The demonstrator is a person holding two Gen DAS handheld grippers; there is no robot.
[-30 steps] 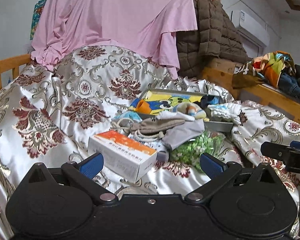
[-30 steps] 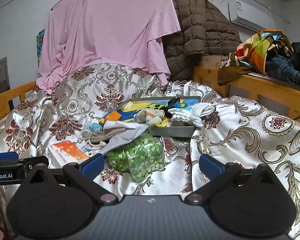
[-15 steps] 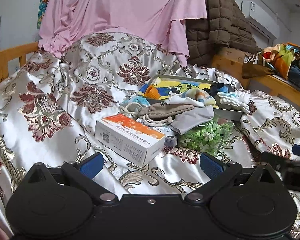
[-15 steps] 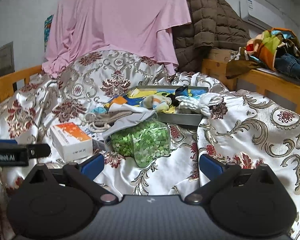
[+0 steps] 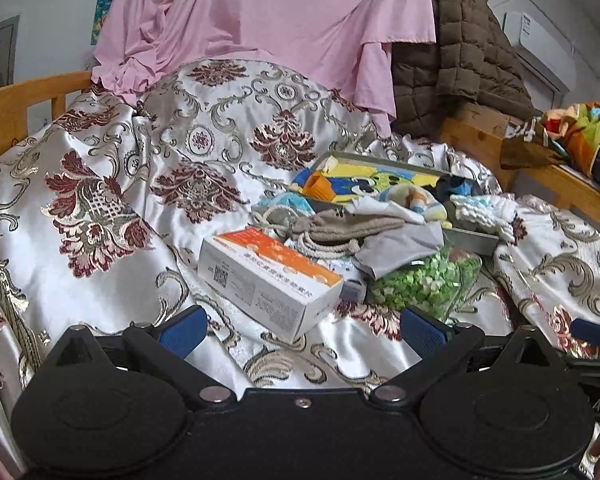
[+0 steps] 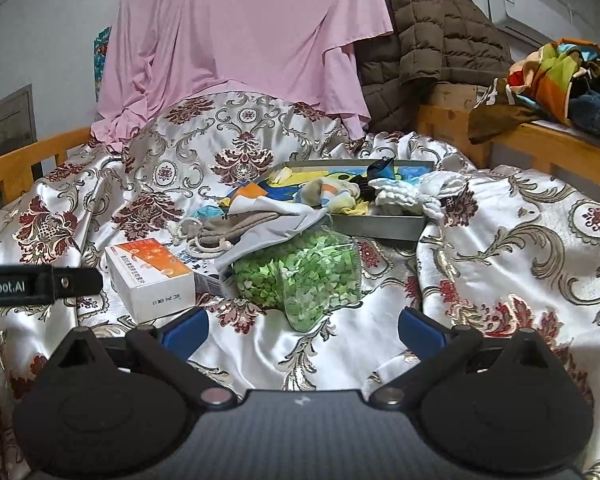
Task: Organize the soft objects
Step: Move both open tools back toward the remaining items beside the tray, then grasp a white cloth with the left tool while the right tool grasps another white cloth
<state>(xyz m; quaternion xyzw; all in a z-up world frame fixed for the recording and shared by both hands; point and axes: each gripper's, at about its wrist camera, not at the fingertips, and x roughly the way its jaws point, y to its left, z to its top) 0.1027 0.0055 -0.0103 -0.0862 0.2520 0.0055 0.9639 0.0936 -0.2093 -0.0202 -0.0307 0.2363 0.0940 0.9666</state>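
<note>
A floral satin bedspread [image 5: 100, 184] covered the bed. The soft pile of cloths [image 5: 380, 232] lay by the tray [image 6: 380, 226], well ahead of the left gripper [image 5: 302, 326] and right gripper [image 6: 302, 326], both spread apart, empty.

Matte black plastic left gripper [image 5: 302, 330]: two round-lobed housings, angled link arms, silver rivets at the pivots, one small screw at centre, royal-blue rubbery pads on the fingers [image 5: 183, 330]. Matte black right gripper [image 6: 303, 330] of the same build, but with a dark woven carbon-look centre plate and a tiny pale logo. White lettering "nRobot.AI" on a black finger at the left edge of the right wrist view.
</note>
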